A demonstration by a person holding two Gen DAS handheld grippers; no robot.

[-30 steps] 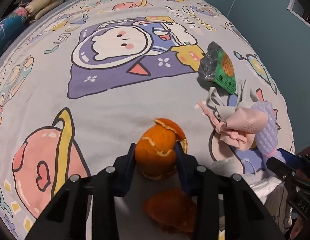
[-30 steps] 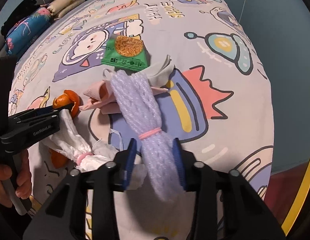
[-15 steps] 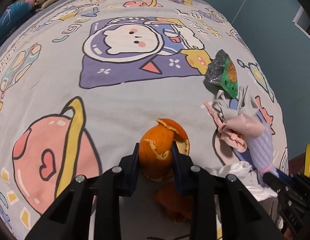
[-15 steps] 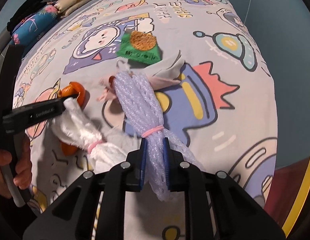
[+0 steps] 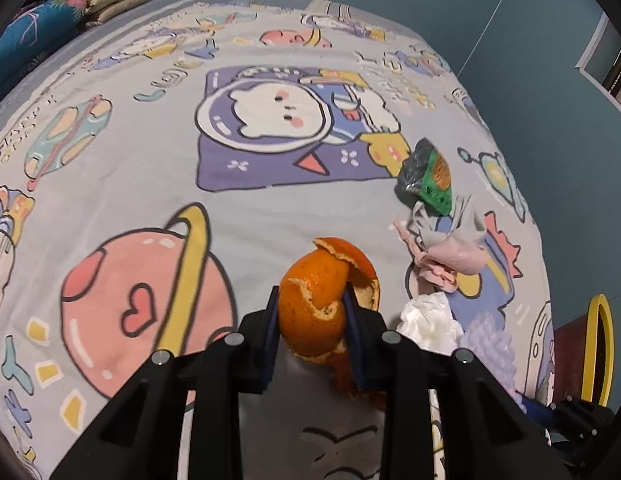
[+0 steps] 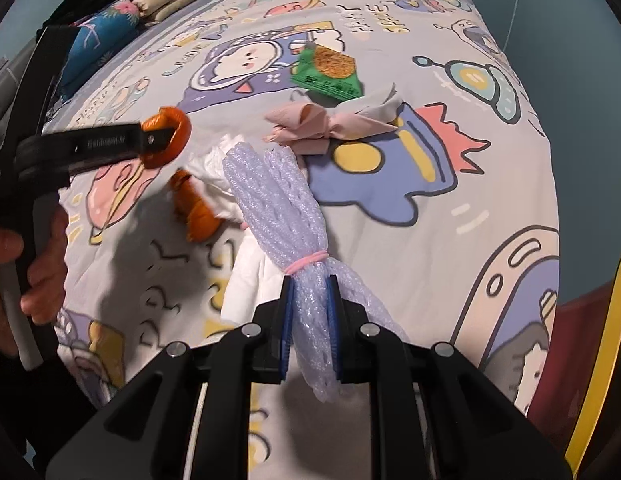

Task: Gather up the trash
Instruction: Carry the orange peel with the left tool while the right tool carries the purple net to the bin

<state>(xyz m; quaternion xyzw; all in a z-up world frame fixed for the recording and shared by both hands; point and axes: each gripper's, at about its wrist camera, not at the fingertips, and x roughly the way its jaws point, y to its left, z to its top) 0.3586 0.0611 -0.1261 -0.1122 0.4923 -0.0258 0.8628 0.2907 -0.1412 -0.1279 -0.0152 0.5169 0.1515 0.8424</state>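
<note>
Both tools have just closed and lifted off the bed [image 5: 122,208], the left tool [image 5: 312,316] clamped on orange peel [image 5: 316,308], the right tool [image 6: 309,322] clamped on the foam net [image 6: 278,216], so 2 pieces are ready to bin.

Two pieces of orange peel [image 6: 166,140] [image 6: 194,210], one foam net [image 6: 278,216], one green wrapper [image 6: 328,72], one pink wrapper [image 6: 310,124], one white tissue [image 5: 428,320], two grippers [image 5: 312,316] [image 6: 310,312].
</note>
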